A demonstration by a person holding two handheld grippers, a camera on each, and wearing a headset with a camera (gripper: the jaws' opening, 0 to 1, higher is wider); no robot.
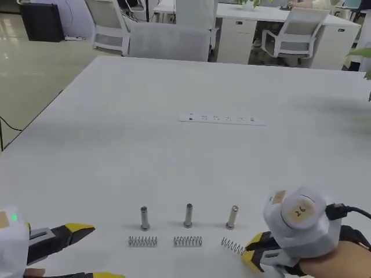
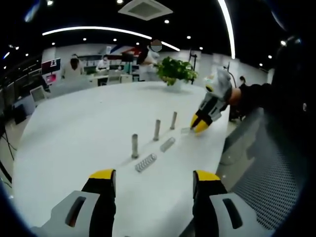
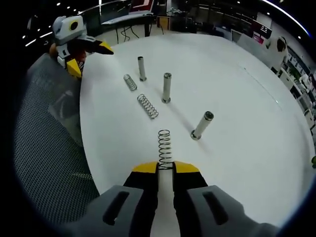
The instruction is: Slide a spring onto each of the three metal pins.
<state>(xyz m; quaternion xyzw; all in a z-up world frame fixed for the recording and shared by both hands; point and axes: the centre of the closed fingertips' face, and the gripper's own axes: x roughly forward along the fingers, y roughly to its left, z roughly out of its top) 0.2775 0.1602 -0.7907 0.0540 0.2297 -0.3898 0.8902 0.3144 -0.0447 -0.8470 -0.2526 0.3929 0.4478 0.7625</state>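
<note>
Three upright metal pins (image 1: 144, 218) (image 1: 188, 215) (image 1: 232, 217) stand in a row near the table's front edge. A spring lies in front of each: left spring (image 1: 142, 241), middle spring (image 1: 188, 241), right spring (image 1: 232, 246). My right gripper (image 1: 250, 255) is at the right spring; in the right gripper view its jaws (image 3: 165, 168) pinch the near end of that spring (image 3: 164, 145), which still lies on the table beside the nearest pin (image 3: 202, 125). My left gripper (image 2: 154, 176) is open and holds nothing, left of the row, facing the pins (image 2: 135, 146).
A flush power strip (image 1: 220, 119) sits in the white table (image 1: 174, 162) farther back. Office chairs (image 1: 168, 40) and desks stand beyond the far edge. A mesh chair (image 3: 49, 148) is close to the table's front edge. A potted plant (image 2: 175, 71) stands at the table's far end.
</note>
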